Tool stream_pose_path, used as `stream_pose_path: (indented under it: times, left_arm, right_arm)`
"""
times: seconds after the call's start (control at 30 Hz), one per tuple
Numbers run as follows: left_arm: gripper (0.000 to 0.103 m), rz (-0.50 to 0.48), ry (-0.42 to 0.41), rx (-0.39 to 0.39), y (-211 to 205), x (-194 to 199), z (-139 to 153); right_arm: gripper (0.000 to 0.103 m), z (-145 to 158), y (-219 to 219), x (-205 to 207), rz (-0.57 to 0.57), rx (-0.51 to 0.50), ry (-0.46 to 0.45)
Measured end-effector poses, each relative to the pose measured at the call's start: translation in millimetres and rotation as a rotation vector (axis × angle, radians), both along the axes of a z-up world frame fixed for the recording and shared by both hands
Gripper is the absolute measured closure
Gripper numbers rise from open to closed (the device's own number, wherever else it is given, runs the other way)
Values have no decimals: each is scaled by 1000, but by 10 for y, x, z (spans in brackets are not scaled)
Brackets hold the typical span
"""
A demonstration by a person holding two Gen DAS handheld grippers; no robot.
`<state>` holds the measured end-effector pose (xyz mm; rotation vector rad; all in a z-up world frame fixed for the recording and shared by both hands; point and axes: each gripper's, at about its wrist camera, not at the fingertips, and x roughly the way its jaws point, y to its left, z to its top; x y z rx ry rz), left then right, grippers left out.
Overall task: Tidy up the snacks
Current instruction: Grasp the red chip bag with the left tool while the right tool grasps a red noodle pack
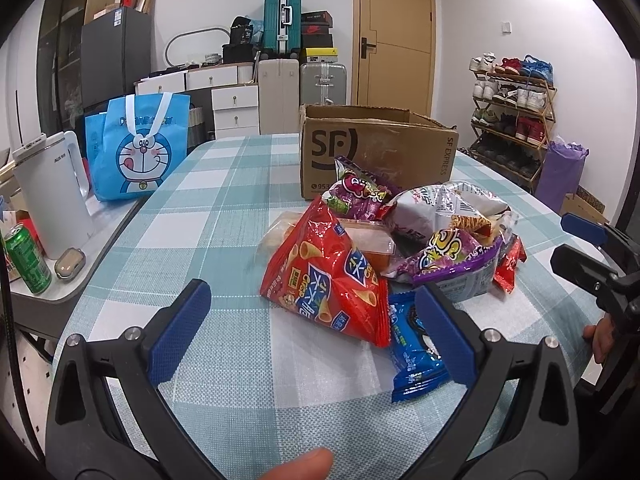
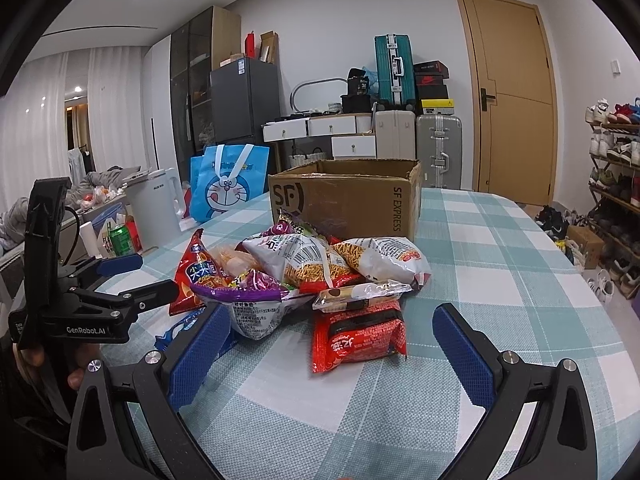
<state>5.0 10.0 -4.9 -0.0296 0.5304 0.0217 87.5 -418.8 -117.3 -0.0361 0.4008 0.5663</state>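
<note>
A pile of snack packets lies on the checked tablecloth [image 1: 224,208] in front of an open SF Express cardboard box [image 1: 376,152]. In the left wrist view my left gripper [image 1: 314,316] is open and empty, just short of a red crisp bag [image 1: 324,276], with a blue Oreo pack [image 1: 416,356] by its right finger. In the right wrist view my right gripper [image 2: 332,340] is open and empty, with a red noodle packet [image 2: 358,336] between its fingers, and a purple bag [image 2: 248,300] by the left finger. The box [image 2: 352,196] stands behind the pile.
On a side table to the left stand a white kettle [image 1: 52,192], a green can [image 1: 26,260] and a blue Doraemon bag [image 1: 138,148]. Suitcases, drawers and a door are at the back. A shoe rack [image 1: 512,116] stands right of the table.
</note>
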Motion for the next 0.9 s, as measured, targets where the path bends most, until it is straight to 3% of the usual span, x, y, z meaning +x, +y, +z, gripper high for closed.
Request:
stream_pose_path:
  times: [0.43, 0.6, 0.9]
  left_arm:
    - [1, -1, 18, -9, 16, 114, 12]
    - [1, -7, 63, -15, 56, 239, 3]
    - [1, -16, 82, 12, 33, 304, -31]
  right_arm:
    - [0, 35, 14, 105, -15, -10, 53]
    - [0, 37, 38, 199, -44, -51, 89]
    - [0, -129, 110, 449, -53, -110, 237]
